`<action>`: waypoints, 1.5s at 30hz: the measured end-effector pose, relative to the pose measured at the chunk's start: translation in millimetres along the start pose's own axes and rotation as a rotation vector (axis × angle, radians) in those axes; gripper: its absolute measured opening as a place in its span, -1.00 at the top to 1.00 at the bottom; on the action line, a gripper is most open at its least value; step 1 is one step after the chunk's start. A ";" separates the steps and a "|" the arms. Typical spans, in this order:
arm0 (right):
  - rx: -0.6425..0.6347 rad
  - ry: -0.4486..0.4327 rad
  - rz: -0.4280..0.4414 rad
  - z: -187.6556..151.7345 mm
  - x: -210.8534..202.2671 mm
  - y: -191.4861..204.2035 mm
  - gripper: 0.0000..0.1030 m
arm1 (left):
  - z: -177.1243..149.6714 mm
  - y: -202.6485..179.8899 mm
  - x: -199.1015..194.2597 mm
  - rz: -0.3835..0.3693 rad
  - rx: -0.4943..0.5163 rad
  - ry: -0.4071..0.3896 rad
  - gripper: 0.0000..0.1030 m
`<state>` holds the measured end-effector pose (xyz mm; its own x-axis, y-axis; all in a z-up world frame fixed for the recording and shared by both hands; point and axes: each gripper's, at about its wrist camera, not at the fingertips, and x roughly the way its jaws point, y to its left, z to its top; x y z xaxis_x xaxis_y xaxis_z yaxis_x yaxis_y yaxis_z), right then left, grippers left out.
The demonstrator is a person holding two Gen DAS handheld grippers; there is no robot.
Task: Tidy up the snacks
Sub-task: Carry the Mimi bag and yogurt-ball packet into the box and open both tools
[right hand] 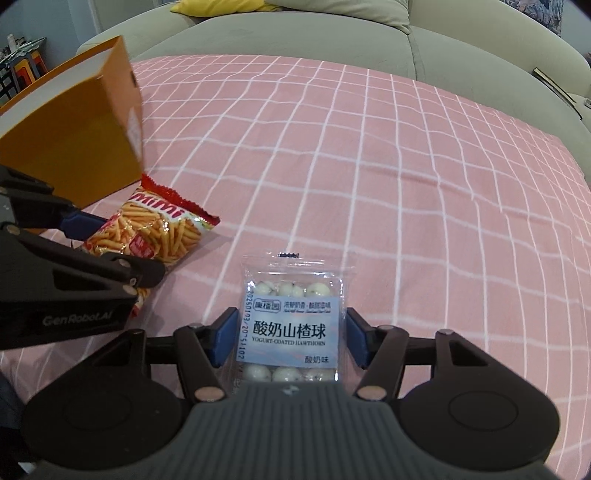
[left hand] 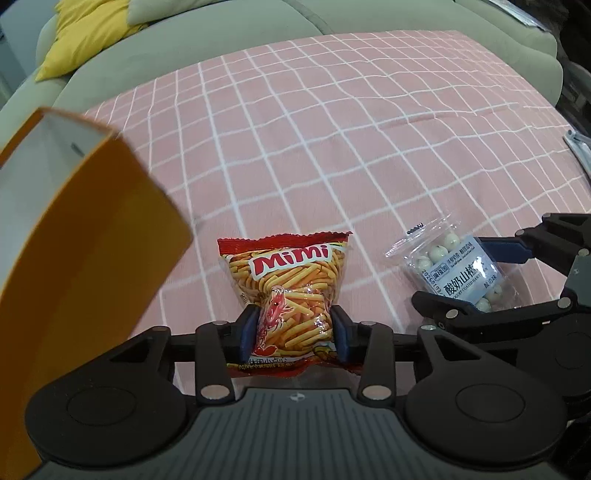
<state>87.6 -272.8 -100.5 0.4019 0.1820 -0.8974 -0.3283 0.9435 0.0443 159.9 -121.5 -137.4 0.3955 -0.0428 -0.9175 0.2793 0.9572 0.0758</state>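
Observation:
My left gripper (left hand: 295,328) is shut on a red Mimi bag of shrimp sticks (left hand: 291,273), its blue pads pinching the bag's lower half above the pink checked cloth (left hand: 332,129). To its right, my right gripper (left hand: 476,280) is shut on a clear pack of yogurt-coated hawthorn balls (left hand: 443,258). In the right wrist view the hawthorn pack (right hand: 295,288) sits upright between the pads of my right gripper (right hand: 291,338). The Mimi bag (right hand: 159,229) shows to the left there, in my left gripper (right hand: 118,247).
An open orange box (left hand: 92,240) with a white inside stands at the left, close to the Mimi bag; the right wrist view shows this box (right hand: 74,147) too. A grey-green sofa (right hand: 295,40) with a yellow cushion (left hand: 85,33) lies behind the cloth.

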 end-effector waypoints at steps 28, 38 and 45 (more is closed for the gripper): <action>0.041 -0.039 -0.032 -13.1 -10.2 7.1 -0.06 | -20.4 10.0 0.5 -0.051 -0.079 -0.061 0.08; 0.068 -0.090 -0.019 -2.8 -35.6 11.8 -0.06 | -29.1 31.8 -49.8 -0.033 -0.144 -0.130 0.10; 0.026 -0.180 0.014 15.9 -65.4 30.6 -0.06 | -32.4 49.9 -91.1 -0.009 -0.197 -0.214 0.10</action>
<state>64.9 -251.4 -33.5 0.5445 0.2395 -0.8038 -0.3133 0.9471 0.0700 109.5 -60.5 -62.6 0.5750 -0.0904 -0.8131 0.1163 0.9928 -0.0282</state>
